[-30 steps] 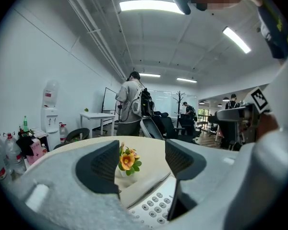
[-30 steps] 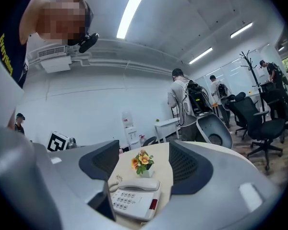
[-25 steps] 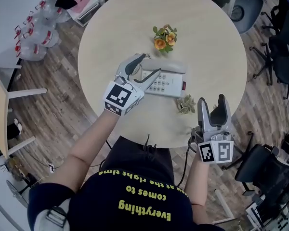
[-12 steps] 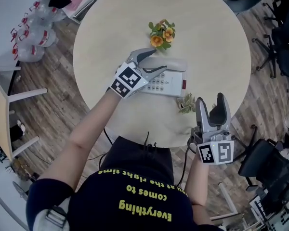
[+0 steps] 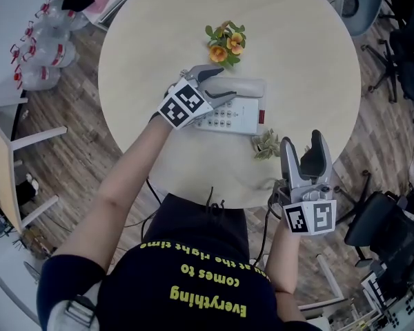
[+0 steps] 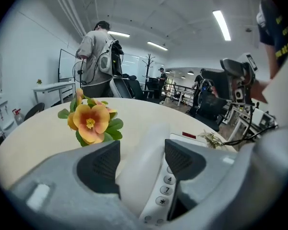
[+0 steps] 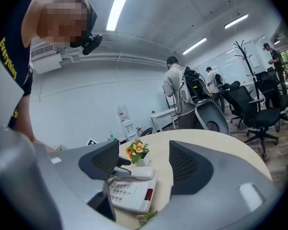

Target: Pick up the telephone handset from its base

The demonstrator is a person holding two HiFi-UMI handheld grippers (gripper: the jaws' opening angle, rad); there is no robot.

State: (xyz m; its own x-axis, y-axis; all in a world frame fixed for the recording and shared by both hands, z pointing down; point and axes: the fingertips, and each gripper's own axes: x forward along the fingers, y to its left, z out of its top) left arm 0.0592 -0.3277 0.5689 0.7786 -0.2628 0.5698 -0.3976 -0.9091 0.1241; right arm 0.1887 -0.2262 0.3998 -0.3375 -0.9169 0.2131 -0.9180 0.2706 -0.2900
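Beige and round, the desk [image 5: 290, 61] fills the middle of the head view, above a wood-plank floor [image 5: 90, 150]. Off its far left edge, a cluster of clear bottles [image 5: 45, 40] stands on the floor.

Left of the desk's centre, the left gripper [image 5: 225, 82] reaches in from the near left. Its jaws are spread and set astride the left end of the handset [image 5: 248, 85], one pad on the far side and one on the near side, over the keypad [image 5: 224, 118]. In the left gripper view the pale handset runs up between the two dark pads. The far pad lies close against it, and a sliver of keypad shows before the other pad, so the jaws are not squeezed onto it.

The handset lies in its cradle along the far edge of the white base [image 5: 243, 124], which has a red patch at its right end. Just beyond the phone, a small white pot [image 7: 143, 162] holds orange flowers [image 5: 224, 41] with green leaves. A small pale plant [image 5: 265, 145] lies just off the base's near right corner; I cannot tell whether it sits in a pot.

At the desk's near right edge hovers the right gripper [image 5: 302, 138], well apart from the phone. Its jaws are wide with nothing between them. Further right, chairs [image 5: 407, 54] stand on the floor.
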